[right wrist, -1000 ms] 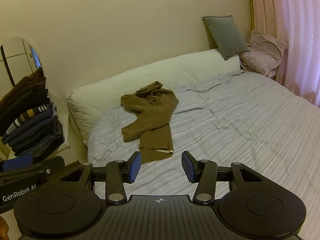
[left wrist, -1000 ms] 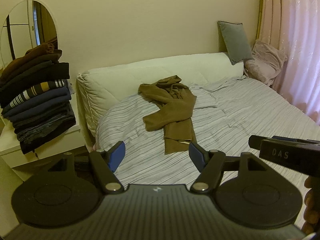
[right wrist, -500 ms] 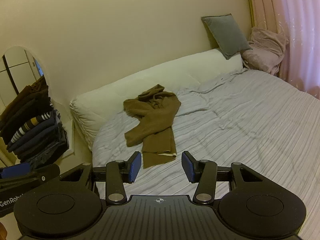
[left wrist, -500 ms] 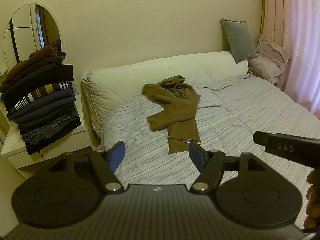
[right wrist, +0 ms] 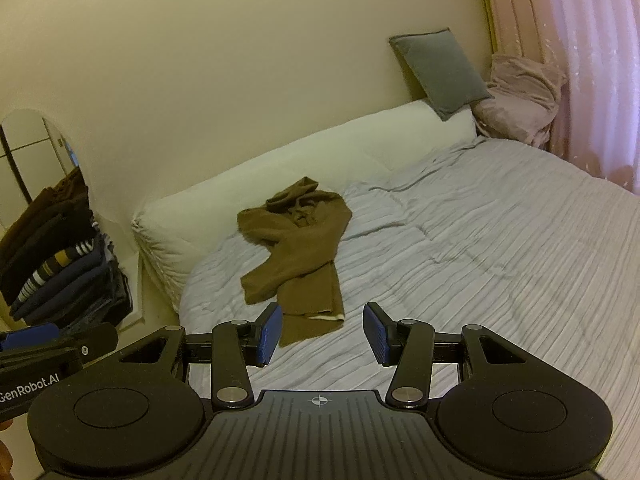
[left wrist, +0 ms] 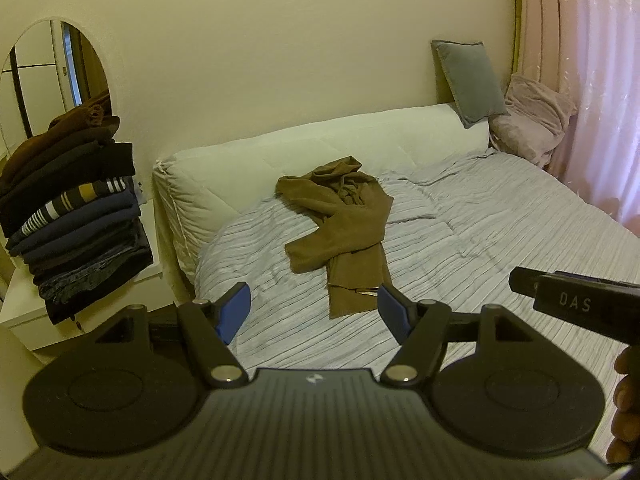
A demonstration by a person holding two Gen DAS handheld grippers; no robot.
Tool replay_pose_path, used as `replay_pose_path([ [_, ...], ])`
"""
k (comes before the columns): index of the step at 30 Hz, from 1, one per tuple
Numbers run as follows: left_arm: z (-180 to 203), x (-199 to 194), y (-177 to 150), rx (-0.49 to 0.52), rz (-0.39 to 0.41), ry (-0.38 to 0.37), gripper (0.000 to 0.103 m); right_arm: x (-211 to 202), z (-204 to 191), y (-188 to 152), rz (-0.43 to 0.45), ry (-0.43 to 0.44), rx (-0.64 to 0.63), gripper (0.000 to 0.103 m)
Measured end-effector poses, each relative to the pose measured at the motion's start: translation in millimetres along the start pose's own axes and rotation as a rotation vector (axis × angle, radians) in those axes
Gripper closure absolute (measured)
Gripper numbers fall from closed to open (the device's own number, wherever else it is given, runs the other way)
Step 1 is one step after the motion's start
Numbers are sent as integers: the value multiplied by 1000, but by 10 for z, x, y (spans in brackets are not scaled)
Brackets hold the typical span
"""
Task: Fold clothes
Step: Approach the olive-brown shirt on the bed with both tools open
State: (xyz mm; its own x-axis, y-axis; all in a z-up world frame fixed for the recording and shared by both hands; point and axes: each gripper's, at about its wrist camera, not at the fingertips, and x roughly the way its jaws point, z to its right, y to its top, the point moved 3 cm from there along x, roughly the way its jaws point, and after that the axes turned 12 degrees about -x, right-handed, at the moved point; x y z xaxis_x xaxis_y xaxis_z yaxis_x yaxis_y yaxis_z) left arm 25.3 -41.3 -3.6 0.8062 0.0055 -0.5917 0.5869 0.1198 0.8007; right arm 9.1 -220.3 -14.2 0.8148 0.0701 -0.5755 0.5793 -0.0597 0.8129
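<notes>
A brown garment lies crumpled on the striped grey bed cover, near the white bolster at the head; it also shows in the right wrist view. My left gripper is open and empty, in the air short of the garment's near hem. My right gripper is open and empty, also short of the hem. The right gripper's body shows at the right of the left wrist view. The left gripper's body shows at the left of the right wrist view.
A tall stack of folded dark clothes sits on a white side table left of the bed, before an oval mirror. A grey cushion, a pink pillow and pink curtains are at the far right.
Both grippers have drifted slightly, so the garment and clothes stack sit a little further right in each view. The jaws have stayed open and the garment has not moved.
</notes>
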Motion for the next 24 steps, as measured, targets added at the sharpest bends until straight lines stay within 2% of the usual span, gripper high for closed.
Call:
replay_pose_path([
  [11, -38, 218, 116, 7, -15, -23, 36, 181, -4, 67, -8, -12, 5, 54],
  [24, -27, 652, 357, 26, -37, -105, 36, 526, 19, 283, -17, -77, 14, 54],
])
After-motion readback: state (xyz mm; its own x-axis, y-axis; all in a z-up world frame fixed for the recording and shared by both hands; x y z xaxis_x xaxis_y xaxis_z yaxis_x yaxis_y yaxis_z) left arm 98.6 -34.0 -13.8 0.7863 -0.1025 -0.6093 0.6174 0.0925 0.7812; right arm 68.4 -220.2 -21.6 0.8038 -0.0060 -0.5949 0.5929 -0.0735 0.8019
